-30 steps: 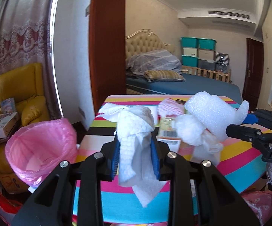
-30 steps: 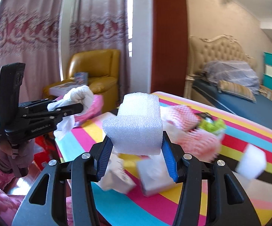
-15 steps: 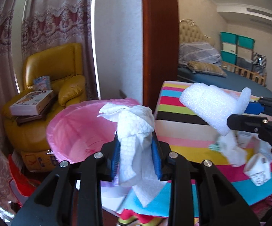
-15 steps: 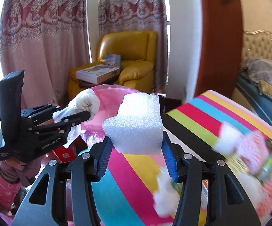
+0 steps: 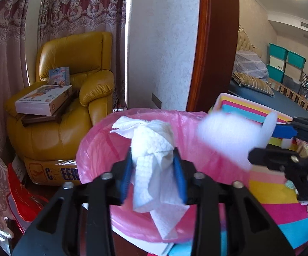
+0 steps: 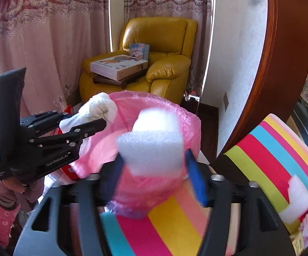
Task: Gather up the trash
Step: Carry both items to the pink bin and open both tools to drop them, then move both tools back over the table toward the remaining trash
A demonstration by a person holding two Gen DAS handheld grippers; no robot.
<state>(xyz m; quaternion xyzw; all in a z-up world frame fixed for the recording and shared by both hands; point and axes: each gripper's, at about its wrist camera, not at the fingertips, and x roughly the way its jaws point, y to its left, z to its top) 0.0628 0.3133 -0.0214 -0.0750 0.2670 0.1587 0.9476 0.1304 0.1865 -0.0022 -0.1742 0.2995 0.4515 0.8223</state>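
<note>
My left gripper [image 5: 152, 160] hangs over the pink bin bag [image 5: 94, 145] beside the striped table [image 5: 271, 192]. Its jaws are opening, and the white paper towel [image 5: 151, 149] still hangs loosely between the blue pads. My right gripper [image 6: 154, 160] is above the same bag [image 6: 188, 123], its jaws opening wide. The white foam block [image 6: 154, 140] is blurred between them, with a gap at the right pad. In the right wrist view the left gripper [image 6: 90, 117] shows at the left with the towel [image 6: 99, 106]. In the left wrist view the right gripper [image 5: 262, 143] and foam [image 5: 224, 136] show at the right.
A yellow armchair [image 5: 68, 64] with boxes on it stands behind the bag, against the curtains. A brown door frame [image 5: 213, 42] rises beside the table [image 6: 271, 155]. More foam scraps [image 6: 298, 198] lie on the striped cloth. A red bag [image 5: 23, 192] sits on the floor.
Both grippers swung left from above the table to above the pink bag, carrying the towel and the foam. Both pairs of jaws have parted, the right widely, and the foam looks loose.
</note>
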